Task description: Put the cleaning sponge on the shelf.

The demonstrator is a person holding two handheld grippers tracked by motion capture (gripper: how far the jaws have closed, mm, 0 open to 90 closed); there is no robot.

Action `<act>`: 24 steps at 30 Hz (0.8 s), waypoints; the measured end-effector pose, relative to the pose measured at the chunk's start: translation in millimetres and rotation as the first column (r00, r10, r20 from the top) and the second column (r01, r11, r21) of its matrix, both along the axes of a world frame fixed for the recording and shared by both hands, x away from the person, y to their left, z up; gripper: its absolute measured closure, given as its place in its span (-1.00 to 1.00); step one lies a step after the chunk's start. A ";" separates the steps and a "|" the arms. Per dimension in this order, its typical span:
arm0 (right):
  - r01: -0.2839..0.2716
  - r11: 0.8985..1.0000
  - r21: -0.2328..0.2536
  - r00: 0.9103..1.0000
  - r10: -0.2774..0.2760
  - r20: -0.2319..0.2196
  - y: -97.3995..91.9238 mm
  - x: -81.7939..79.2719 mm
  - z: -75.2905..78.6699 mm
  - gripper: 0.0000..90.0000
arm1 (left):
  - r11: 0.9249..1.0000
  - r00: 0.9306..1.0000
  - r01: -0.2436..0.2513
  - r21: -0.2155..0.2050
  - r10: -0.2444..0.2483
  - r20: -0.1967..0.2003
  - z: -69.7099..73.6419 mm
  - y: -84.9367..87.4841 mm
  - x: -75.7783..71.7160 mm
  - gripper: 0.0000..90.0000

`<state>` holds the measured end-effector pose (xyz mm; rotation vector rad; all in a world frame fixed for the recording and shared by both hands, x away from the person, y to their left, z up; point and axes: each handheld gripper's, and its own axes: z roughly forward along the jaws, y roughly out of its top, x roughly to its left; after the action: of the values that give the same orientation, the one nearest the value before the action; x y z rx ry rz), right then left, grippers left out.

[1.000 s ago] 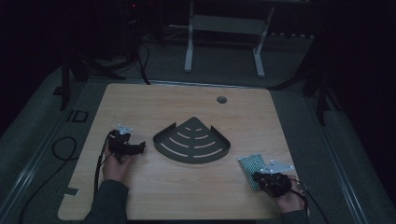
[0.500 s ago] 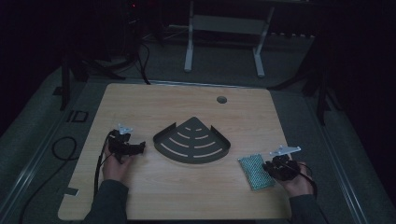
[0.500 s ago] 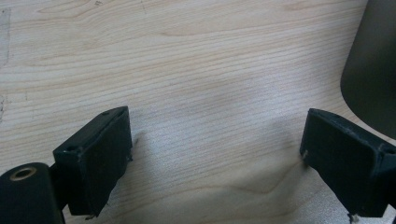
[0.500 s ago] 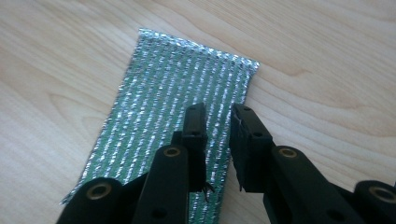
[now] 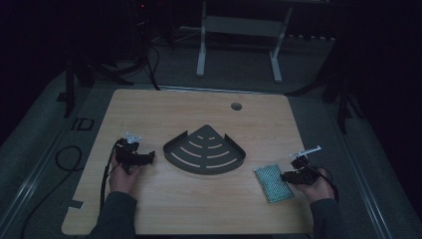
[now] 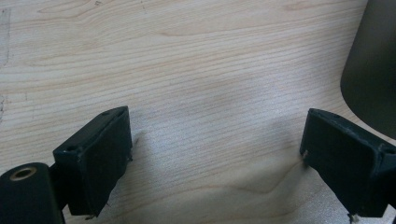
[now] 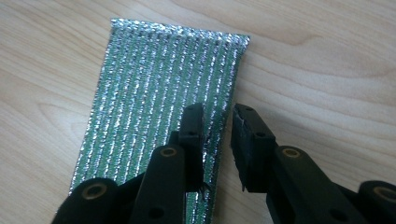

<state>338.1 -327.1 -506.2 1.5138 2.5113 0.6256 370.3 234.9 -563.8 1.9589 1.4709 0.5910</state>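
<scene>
A dim room seen from above, with a pale wooden surface (image 5: 164,114) lit in the middle. At the left, a person's left hand (image 5: 122,172) rests on the wood and holds the left hand-held gripper (image 5: 144,158), which points toward the middle. In the left gripper view its two black jaws stand spread wide apart over bare wood grain, with nothing between them, and the dark curved edge of a tray (image 6: 371,70) shows at the upper right.

In the middle lies that tray (image 5: 204,153), a dark fan-shaped corner shelf with curved slots, flat on the wood and well apart from both hands.

To the right of the tray, near the front edge, lies a shiny green foil pouch (image 5: 273,183), flat and ribbed. Just beside its right edge is the right hand-held gripper (image 5: 285,176), held in the person's right hand (image 5: 316,185). In the right gripper view its jaws have just been opening and stand a small gap apart above the pouch (image 7: 159,88); the near jaw seems to hover over the foil's right edge rather than press it, though the angle makes contact hard to judge.
</scene>
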 end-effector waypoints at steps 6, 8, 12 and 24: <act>0.014 1.000 0.002 0.998 -0.014 -0.053 -1.9 5.4 -4.0 0.66 | 1.000 1.000 0.000 0.000 0.000 0.000 0.0 0.0 0.0 -0.78; 0.016 1.000 0.006 0.998 -0.016 -0.062 -2.0 6.6 -4.6 0.67 | 1.000 1.000 0.000 0.000 0.000 0.000 0.0 0.0 0.0 -0.78; 0.011 1.000 0.005 0.996 -0.011 -0.088 -2.1 10.1 -4.8 0.67 | 1.000 1.000 0.000 -0.001 0.000 0.000 0.0 0.0 0.0 -0.78; -0.031 0.999 -0.013 0.987 0.029 -0.158 3.1 18.8 -5.6 0.83 | 1.000 1.000 0.000 0.000 0.000 0.000 0.0 0.0 0.0 -0.78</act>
<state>356.9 -324.0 -511.8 1.5809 2.6524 0.5074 370.3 234.9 -563.8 1.9582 1.4708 0.5910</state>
